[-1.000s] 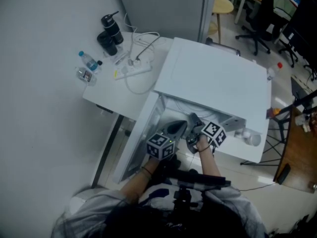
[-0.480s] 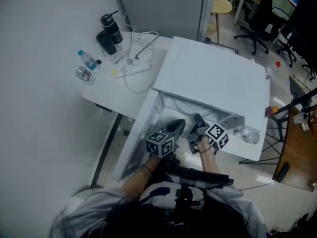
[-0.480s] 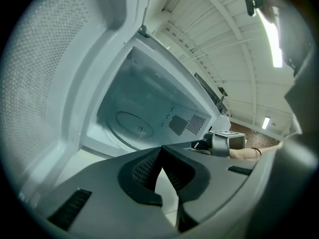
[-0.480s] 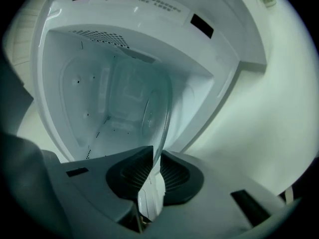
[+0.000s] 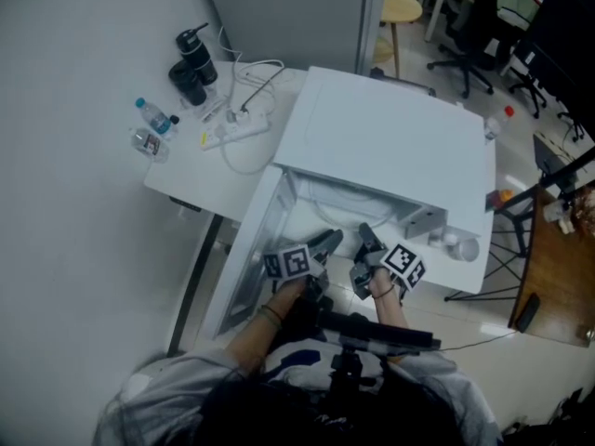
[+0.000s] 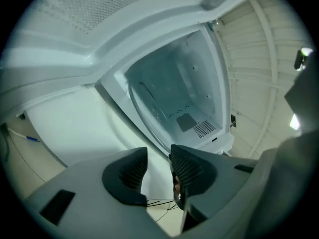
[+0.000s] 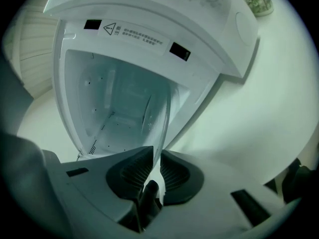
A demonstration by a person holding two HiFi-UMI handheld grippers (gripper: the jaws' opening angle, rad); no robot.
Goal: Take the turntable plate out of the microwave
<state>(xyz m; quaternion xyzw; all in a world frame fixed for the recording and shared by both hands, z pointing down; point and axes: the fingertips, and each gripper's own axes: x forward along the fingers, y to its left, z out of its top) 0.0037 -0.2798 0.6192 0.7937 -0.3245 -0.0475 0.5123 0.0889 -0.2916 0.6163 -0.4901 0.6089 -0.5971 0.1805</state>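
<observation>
The white microwave [image 5: 390,147] stands with its door [image 5: 244,254] swung open to the left. The clear glass turntable plate [image 7: 158,126] is held edge-on in front of the cavity, its rim pinched between the pads of my right gripper [image 7: 156,171], which is shut on it. In the left gripper view the plate [image 6: 144,103] shows as a curved clear disc ahead of the jaws. My left gripper [image 6: 158,158] is opening, with nothing between its pads. In the head view both the left gripper [image 5: 330,242] and the right gripper [image 5: 364,235] sit at the cavity mouth.
On the white table [image 5: 200,179] left of the microwave lie a power strip with cables [image 5: 232,128], two water bottles [image 5: 149,119] and a black flask [image 5: 191,63]. A pale jar [image 5: 457,245] stands at the microwave's right. Office chairs and a round stool stand behind.
My left gripper has sunk a little and rolled, its marker cube now turned another way, and its jaws have parted. The right gripper has drawn slightly back from the cavity.
</observation>
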